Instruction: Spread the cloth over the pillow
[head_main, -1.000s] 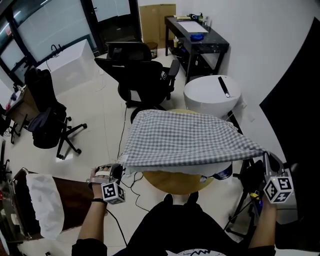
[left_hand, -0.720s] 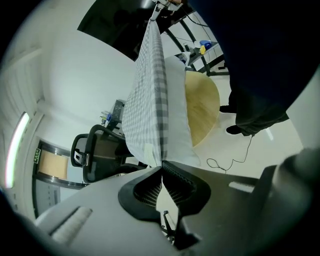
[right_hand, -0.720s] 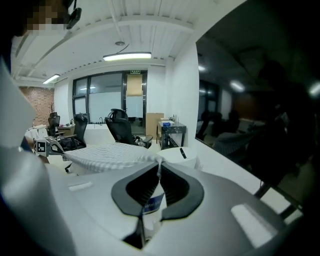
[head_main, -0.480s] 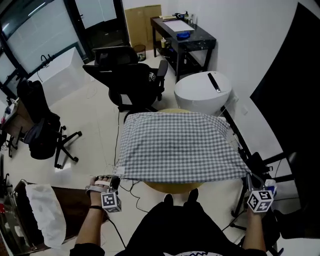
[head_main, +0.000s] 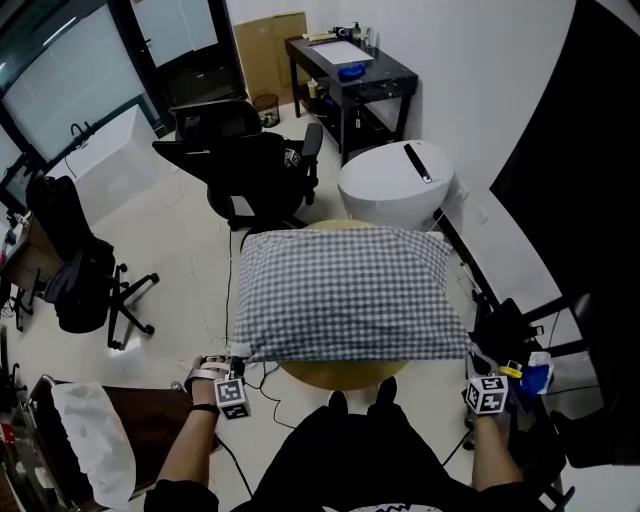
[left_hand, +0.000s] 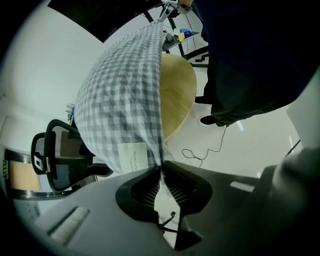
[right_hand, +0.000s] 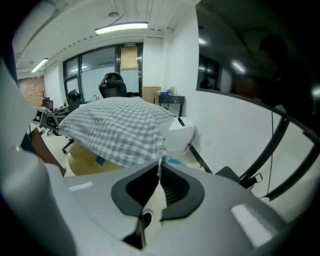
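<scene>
Grey-and-white checked cloth (head_main: 345, 290) draped over the pillow, covering it whole, with only a soft bulge to tell of what lies beneath. Both set on a round pale-wood tabletop (head_main: 340, 372), bare wood showing under the near hem. Small white label (left_hand: 134, 155) sewn to the cloth close to its near left corner.

That near left corner nipped in the left tongs (left_hand: 161, 172), jaws nearly together though just now eased a touch wider, fabric running between the ribbed pads. Near right corner pinched in the right tongs (right_hand: 159, 172), pressed tight on a thin twist of cloth.

Just behind the tabletop's near side, the person's dark-clad legs (head_main: 345, 455). Thin black cable (left_hand: 207, 150) looped on the pale floor beside them. Just past the far edge, a white round-topped unit with a black strip (head_main: 395, 185). Further off to the far left, a black office chair (head_main: 250, 165). Against the back wall, a black desk (head_main: 350, 75). Well away at the left, a second black chair (head_main: 85, 285).
</scene>
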